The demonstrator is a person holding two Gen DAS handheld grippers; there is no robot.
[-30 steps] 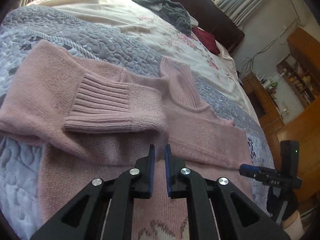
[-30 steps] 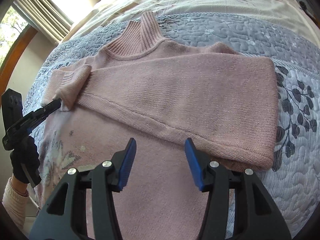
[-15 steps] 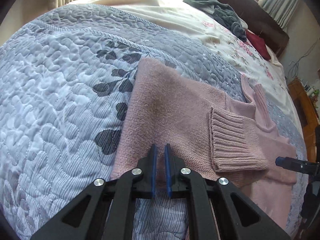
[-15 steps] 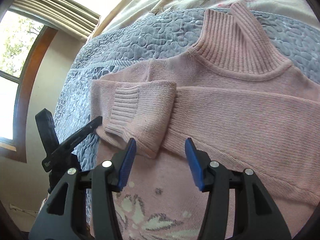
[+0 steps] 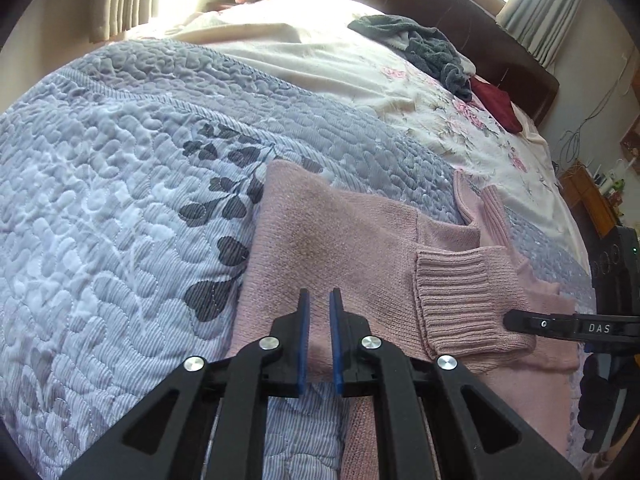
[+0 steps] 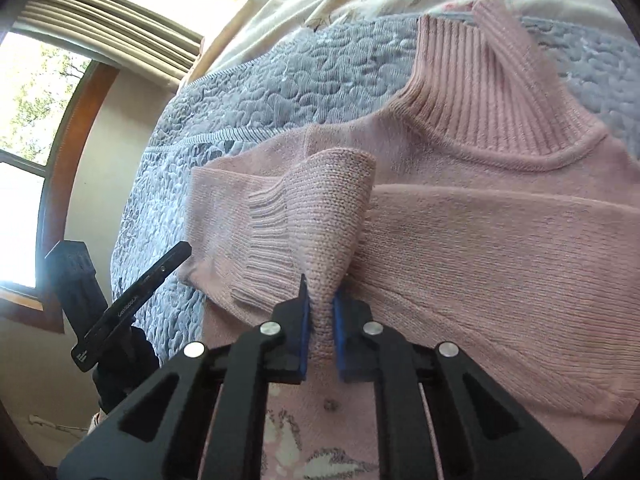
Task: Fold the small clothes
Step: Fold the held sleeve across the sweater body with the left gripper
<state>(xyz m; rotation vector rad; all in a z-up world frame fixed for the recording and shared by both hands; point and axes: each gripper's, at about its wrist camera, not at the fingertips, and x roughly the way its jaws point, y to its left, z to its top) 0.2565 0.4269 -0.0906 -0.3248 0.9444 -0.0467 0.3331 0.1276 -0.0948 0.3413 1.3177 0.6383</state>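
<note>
pink turtleneck sweater [image 6: 500, 240] lying flat on quilted bedspread [image 5: 120, 200] | right gripper [image 6: 319, 312] pinching the ribbed sleeve cuff [image 6: 304, 224] | left gripper [image 5: 319, 312] nearly closed, gripping nothing, hovering over folded shoulder | advice: carrying cuff low, laying it flat across chest.

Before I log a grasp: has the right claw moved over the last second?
Yes. The right claw has travelled leftward over the pink sweater to the ribbed cuff and shut on it.

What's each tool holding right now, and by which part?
Right tool: shut on the pink sweater's folded-over sleeve cuff. Left tool: nearly closed, holding nothing.
</note>
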